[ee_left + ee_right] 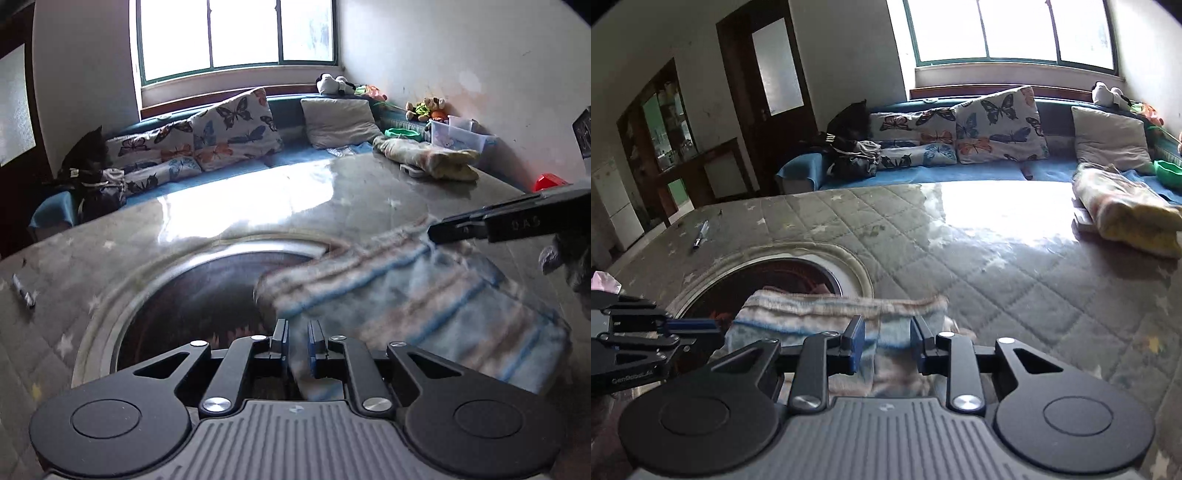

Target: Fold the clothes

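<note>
A fuzzy cloth (pixel 424 295) striped in pale blue, pink and white is stretched between both grippers just over the table, blurred by motion. In the left wrist view my left gripper (pixel 298 341) is shut on the cloth's near left edge, and the fabric runs up between its blue pads. My right gripper (pixel 434 232) pinches the far right corner. In the right wrist view the cloth (pixel 812 306) is folded over, with a thick bunch of it between the pads of the right gripper (pixel 887 343). The left gripper (pixel 716 326) grips the cloth's left end.
The table (pixel 997 266) has a grey quilted star-print cover under a glossy sheet. A dark round inset (pixel 207 288) lies beneath the cloth's left part. A pen (pixel 700 234) rests far left, a folded yellow-peach blanket (pixel 1126 210) far right. A gloved hand (pixel 565 258) holds the right gripper.
</note>
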The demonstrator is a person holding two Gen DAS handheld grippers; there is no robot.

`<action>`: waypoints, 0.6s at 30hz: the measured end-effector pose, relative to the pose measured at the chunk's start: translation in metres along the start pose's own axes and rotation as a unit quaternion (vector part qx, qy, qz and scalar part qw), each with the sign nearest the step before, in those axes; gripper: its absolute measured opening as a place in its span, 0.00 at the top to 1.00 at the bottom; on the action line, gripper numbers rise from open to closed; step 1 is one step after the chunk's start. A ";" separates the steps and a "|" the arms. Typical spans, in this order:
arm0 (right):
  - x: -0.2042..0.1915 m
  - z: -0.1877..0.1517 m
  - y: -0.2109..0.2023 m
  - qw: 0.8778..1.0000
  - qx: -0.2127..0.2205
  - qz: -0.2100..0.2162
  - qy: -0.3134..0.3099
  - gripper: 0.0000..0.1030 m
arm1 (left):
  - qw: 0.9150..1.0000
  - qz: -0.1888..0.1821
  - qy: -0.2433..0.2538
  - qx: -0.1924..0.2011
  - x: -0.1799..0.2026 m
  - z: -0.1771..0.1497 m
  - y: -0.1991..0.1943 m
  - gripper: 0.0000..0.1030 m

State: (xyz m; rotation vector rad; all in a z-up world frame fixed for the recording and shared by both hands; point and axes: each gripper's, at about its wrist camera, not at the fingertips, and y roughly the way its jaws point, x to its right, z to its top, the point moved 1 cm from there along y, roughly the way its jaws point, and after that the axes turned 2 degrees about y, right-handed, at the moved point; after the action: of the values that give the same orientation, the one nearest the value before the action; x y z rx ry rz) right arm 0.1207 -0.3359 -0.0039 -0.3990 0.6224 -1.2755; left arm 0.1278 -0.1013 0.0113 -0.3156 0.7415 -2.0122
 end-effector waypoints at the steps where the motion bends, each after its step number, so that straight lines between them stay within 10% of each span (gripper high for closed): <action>1: 0.001 0.002 0.005 1.000 -0.003 -0.001 0.000 0.74 | 1.000 -0.001 0.000 -0.001 -0.001 0.003 0.005 0.88; 18: 0.036 -0.020 -0.017 0.996 -0.009 -0.006 0.086 0.60 | 0.999 -0.008 -0.033 -0.019 -0.006 -0.008 -0.009 0.68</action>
State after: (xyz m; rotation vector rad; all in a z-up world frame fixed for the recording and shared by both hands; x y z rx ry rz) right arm 0.1011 -0.3736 -0.0171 -0.3106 0.7777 -1.3254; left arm 0.1208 -0.0893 0.0109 -0.4080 0.7380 -1.9950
